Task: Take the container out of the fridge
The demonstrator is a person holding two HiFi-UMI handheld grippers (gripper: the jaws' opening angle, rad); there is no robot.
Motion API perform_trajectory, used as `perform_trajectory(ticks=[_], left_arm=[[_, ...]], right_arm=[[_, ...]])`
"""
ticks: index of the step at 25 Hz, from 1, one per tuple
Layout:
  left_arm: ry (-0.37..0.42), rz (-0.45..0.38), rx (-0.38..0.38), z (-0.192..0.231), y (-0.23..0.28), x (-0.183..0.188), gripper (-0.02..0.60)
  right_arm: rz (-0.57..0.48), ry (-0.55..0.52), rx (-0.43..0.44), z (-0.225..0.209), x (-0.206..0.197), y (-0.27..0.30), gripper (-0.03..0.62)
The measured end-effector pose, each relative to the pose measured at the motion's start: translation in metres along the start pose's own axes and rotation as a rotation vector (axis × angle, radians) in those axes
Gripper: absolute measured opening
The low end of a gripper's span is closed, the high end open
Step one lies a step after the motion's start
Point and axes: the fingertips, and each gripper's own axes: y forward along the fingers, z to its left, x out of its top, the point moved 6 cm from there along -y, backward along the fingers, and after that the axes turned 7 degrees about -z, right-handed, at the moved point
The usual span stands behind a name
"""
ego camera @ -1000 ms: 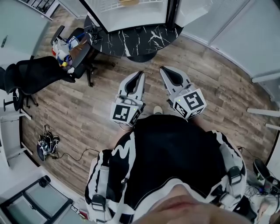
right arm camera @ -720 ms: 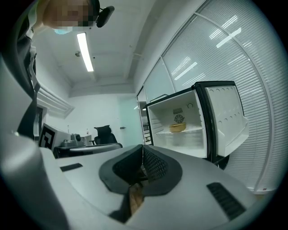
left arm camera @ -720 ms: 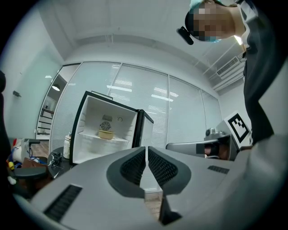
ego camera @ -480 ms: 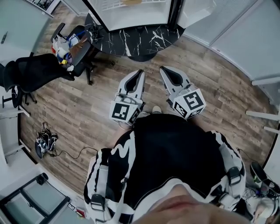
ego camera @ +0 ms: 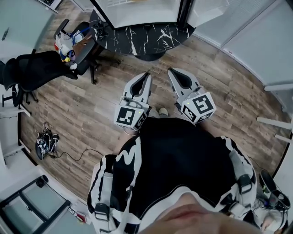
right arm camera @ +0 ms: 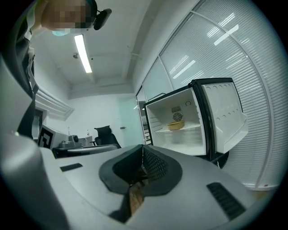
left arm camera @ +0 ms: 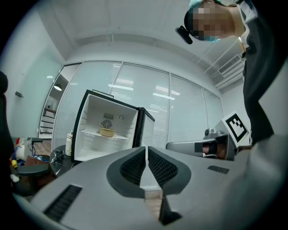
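The left gripper [ego camera: 146, 77] [left arm camera: 146, 148] has its grey fingers pressed together. The ribbed black pads meet along one seam with nothing between them. The right gripper [ego camera: 171, 72] [right arm camera: 143, 147] is the same: fingers closed tip to tip and empty, with only the brown plank floor [ego camera: 91, 109] showing through the gap behind the pads. Both are held level, side by side in front of the person's black top with white markings [ego camera: 178, 160]. They are near each other but apart, tips pointing the same way.

Ahead of both sets of fingertips, well apart from them, stands the small black fridge with a white lining [ego camera: 137, 13] [left arm camera: 94, 112] [right arm camera: 164, 114]. Its door [right arm camera: 225, 119] is swung wide open on the right. The shallow tan round container [left arm camera: 106, 132] [right arm camera: 176, 126] sits on the fridge's upper white shelf, toward the back. In the gripper views it lies up and left of the left fingertips, and up and right of the right fingertips.

A black white-veined round slab [ego camera: 137, 41] lies at the fridge's foot. Off to the left of the left fingers stands a black office chair [ego camera: 36, 75]. A second chair heaped with coloured clutter [ego camera: 73, 43] is just beside the slab.
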Motion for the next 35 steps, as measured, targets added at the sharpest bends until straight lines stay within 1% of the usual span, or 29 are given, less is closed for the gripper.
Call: perform_trajectory(ticks=[6,10,14,24,28,30,35], left_arm=[[-0.002,0.005,0.038,0.002,-0.006,0.004,0.023],[0.018,-0.008,0.021,0.007,-0.007,-0.004,0.023],[-0.017,0.005,0.03,0.011,-0.001,-0.004,0.023],[-0.015,-0.004,-0.003,0.032,0.031,-0.001,0.023],[0.005,-0.019,-0.031,0.046,0.046,-0.003,0.023],[-0.015,-0.008,-0.019,0.053,0.053,0.0,0.023],[-0.017,-0.006,-0.014,0.073,0.07,-0.003,0.023]], right_arm=[[0.002,0.011,0.021,0.004,-0.004,0.001,0.012],[0.012,0.009,0.028,0.004,-0.008,0.005,0.012],[0.005,0.004,0.018,0.001,-0.005,0.008,0.012],[-0.001,-0.005,-0.01,-0.019,0.0,0.034,0.012],[0.003,-0.013,-0.015,-0.03,0.002,0.05,0.012],[0.0,-0.014,-0.019,-0.035,0.004,0.059,0.012],[0.0,-0.02,-0.032,-0.049,0.005,0.08,0.012]])
